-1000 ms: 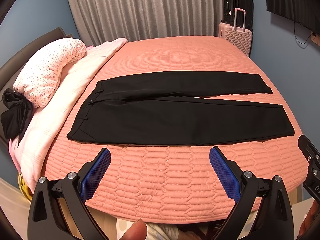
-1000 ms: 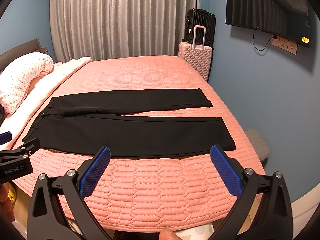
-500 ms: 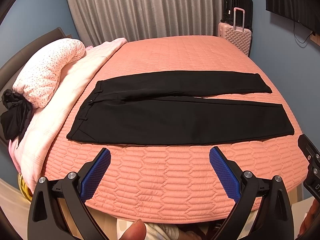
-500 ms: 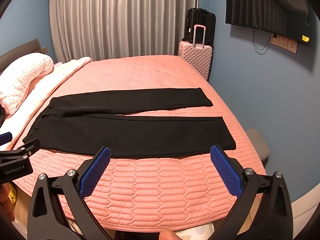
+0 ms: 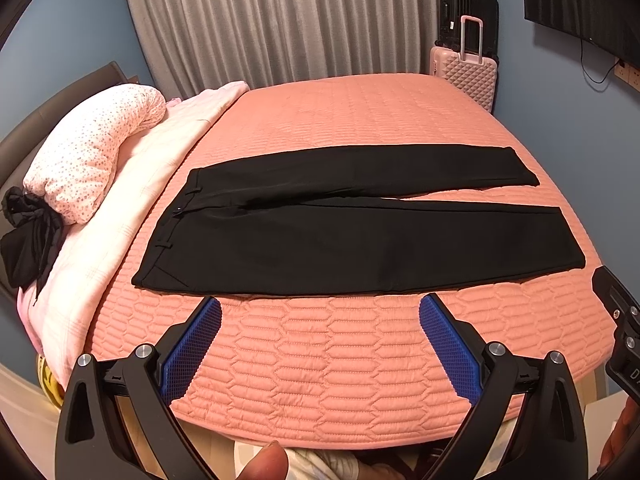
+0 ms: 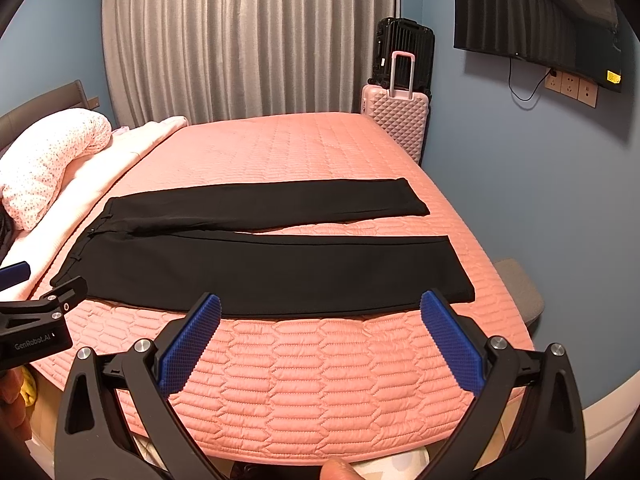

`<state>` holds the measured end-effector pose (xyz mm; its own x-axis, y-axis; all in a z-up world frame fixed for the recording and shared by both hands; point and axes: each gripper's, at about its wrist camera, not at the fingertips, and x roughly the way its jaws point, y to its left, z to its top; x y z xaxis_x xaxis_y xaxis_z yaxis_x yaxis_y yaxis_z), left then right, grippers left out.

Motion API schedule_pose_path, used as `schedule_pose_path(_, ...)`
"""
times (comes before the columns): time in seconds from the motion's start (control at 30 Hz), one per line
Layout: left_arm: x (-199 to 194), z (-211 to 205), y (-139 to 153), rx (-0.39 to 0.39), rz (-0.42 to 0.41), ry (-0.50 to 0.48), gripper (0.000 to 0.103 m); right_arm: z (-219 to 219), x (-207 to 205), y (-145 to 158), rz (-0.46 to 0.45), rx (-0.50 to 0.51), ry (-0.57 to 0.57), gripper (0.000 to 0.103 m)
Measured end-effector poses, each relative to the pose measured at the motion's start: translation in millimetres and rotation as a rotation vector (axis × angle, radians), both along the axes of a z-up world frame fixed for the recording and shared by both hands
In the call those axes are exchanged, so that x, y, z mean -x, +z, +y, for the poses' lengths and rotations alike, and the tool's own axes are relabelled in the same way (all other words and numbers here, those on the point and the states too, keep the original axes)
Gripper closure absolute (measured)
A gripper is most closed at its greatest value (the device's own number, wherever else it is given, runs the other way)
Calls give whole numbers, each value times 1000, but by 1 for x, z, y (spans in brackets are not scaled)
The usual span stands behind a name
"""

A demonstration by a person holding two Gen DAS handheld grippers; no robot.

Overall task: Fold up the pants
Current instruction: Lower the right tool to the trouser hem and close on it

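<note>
Black pants (image 5: 360, 236) lie flat; both claws (image 5: 320, 312) (image 6: 320, 312) hover, fingers spread.

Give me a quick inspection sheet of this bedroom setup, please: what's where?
Surface: bed with salmon quilted cover.
Job's things: black pants spread flat, legs apart, waistband toward the pillows, unfolded.
Clutter: dotted pillow; dark bundle beside it.
Grippers: left gripper and right gripper open, empty, short of the pants.
Cables: black cord from wall TV to sockets.
Surroundings: grey curtains; pink suitcase; black suitcase behind it.
</note>
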<state>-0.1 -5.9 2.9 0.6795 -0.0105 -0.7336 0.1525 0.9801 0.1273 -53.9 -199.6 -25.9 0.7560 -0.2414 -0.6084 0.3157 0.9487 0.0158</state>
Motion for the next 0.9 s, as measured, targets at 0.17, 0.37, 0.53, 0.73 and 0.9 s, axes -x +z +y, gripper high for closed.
schedule_pose_path(0.17, -1, -2, 1, -6, -1, -6, 5, -3, -2, 0, -3, -13, -1, 5)
schedule_pose_path(0.37, -3, 0, -4, -2, 10, -3, 5, -4, -5, -6, 6, -23, 11, 5)
schedule_pose_path(0.53, -10, 4, -14, -7, 21, 6, 5, -2, -17, -16, 27, 9, 31, 5)
schedule_pose_path(0.73, -38, 7, -30, -2, 28, -5, 5, -33, -61, -36, 52, 17, 99, 5)
schedule_pose_path(0.9, -92, 11, -50, 28, 51, 32, 5, -123, -161, -65, 134, -1, 135, 5)
